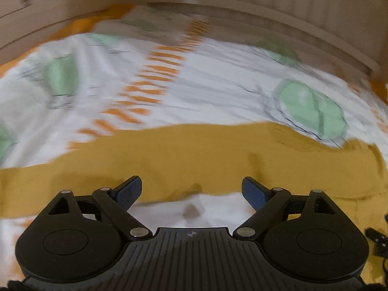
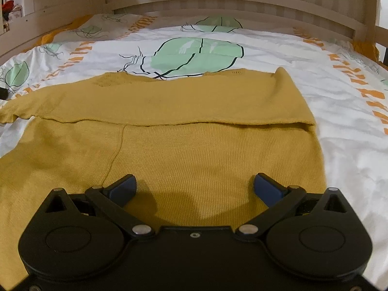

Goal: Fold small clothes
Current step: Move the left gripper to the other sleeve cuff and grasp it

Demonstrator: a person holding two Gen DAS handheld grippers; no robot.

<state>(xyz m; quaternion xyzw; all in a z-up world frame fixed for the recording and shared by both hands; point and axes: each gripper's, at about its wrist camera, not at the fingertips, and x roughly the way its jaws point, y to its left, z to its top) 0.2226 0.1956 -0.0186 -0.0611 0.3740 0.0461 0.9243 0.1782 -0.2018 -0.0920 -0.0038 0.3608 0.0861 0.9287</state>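
Note:
A mustard-yellow knit top [image 2: 194, 121] lies flat on the patterned bed cover [image 2: 339, 133], its upper part folded down across the body with a straight fold edge. In the right wrist view my right gripper [image 2: 195, 184] hangs open just above the lower body of the top, nothing between its blue pads. The left wrist view is blurred. It shows a band of the yellow top [image 1: 194, 155] lying across the cover [image 1: 218, 82]. My left gripper [image 1: 191, 189] stands open over the near edge of that band, with nothing between its fingers.
The bed cover is white with green leaf prints and orange lettering. A pale wooden slatted headboard [image 2: 242, 2] closes the far side, with a wooden side rail [image 2: 48, 4] at the left. A small black object [image 1: 377, 238] sits at the right edge of the left wrist view.

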